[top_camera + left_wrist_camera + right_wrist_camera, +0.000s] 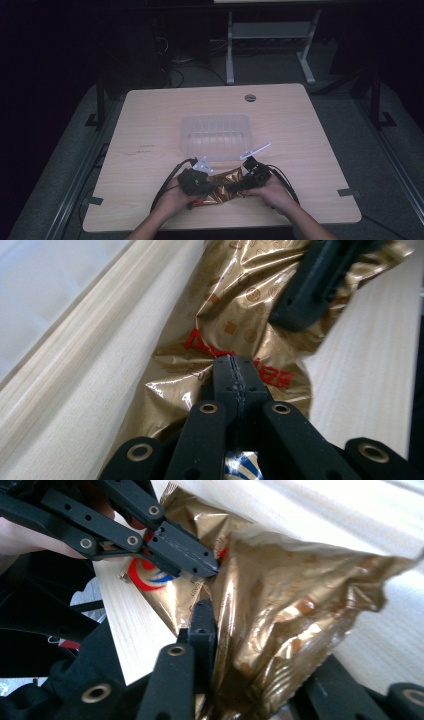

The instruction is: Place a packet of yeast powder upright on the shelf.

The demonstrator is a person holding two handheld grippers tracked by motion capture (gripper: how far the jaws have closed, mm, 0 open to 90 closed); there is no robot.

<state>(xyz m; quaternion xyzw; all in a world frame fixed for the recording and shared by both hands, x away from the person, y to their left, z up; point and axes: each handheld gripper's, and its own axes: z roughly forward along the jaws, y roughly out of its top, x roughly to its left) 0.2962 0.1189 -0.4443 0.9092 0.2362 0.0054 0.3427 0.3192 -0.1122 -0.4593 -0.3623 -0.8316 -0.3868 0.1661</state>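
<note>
Where the room darkens, wooden table stands.

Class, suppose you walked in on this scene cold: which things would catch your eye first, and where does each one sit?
First the shiny gold wrapper with red print, lying at the near edge of the wooden table, pinched by both tools. The left gripper is shut on its crinkled film, and the right gripper has film between its jaws at the other end. Just beyond them stands a clear plastic container, mid-table.
</note>
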